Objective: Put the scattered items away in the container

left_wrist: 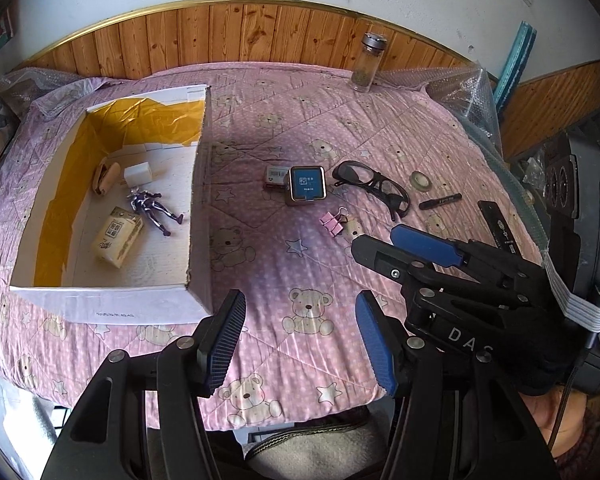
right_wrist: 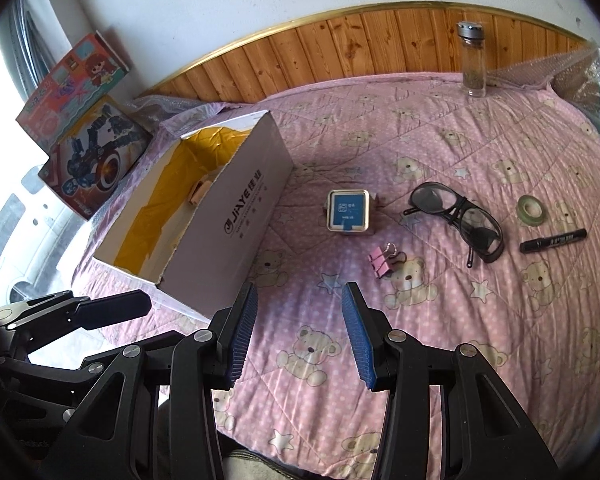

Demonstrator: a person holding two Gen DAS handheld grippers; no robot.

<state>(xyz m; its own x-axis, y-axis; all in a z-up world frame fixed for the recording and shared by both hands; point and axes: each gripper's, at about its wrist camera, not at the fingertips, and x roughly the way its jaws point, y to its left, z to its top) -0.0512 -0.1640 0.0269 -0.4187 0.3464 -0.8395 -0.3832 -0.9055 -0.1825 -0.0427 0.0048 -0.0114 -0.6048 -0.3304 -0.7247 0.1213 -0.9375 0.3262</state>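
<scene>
The white cardboard box, lined with yellow tape, sits open-topped at the left of the pink bear-print quilt, so both tools can drop things in from above without lifting a flap. It already holds a silver-purple action figure, a tissue packet, a small white block and a tan object that is too foreshortened to name with confidence. What is left lies in a loose band to the right of the box: a square blue-faced gadget leaning on a small carton, dark-framed glasses, a pink binder clip, a roll of clear tape, a black marker and a dark flat strip near the quilt's edge. The left gripper hovers low over bare quilt beside the box's near corner, fingers spread and empty. The right gripper is likewise spread wide with nothing between its pads, aimed toward the binder clip just ahead, which looks the likeliest next pick. A glass jar stands upright, well apart from the rest, by the wooden panelling.
</scene>
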